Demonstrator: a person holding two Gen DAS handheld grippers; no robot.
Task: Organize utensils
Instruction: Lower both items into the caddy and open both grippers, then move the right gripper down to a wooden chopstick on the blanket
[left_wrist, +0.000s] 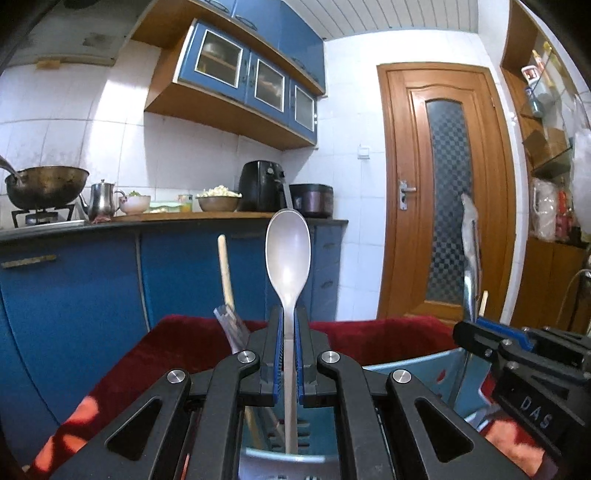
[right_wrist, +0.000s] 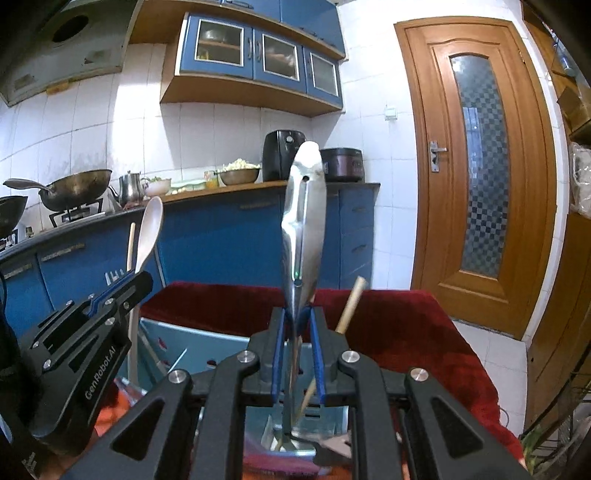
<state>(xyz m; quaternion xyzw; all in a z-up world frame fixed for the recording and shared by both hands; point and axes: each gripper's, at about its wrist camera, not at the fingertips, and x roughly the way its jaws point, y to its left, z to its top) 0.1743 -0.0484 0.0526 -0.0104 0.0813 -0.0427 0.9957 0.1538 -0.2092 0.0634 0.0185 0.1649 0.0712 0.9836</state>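
Observation:
My left gripper is shut on the handle of a pale plastic spoon, held upright with its bowl up over a blue slotted utensil holder. My right gripper is shut on a shiny metal utensil, also upright, its lower end inside the blue holder. A wooden stick leans in the holder beside it. In the left wrist view the right gripper shows at right; in the right wrist view the left gripper and spoon show at left.
The holder stands on a table under a red cloth. A wooden handle and a clear-handled utensil stand in it. Behind are blue cabinets, a counter with a wok, kettle and bowls, and a wooden door.

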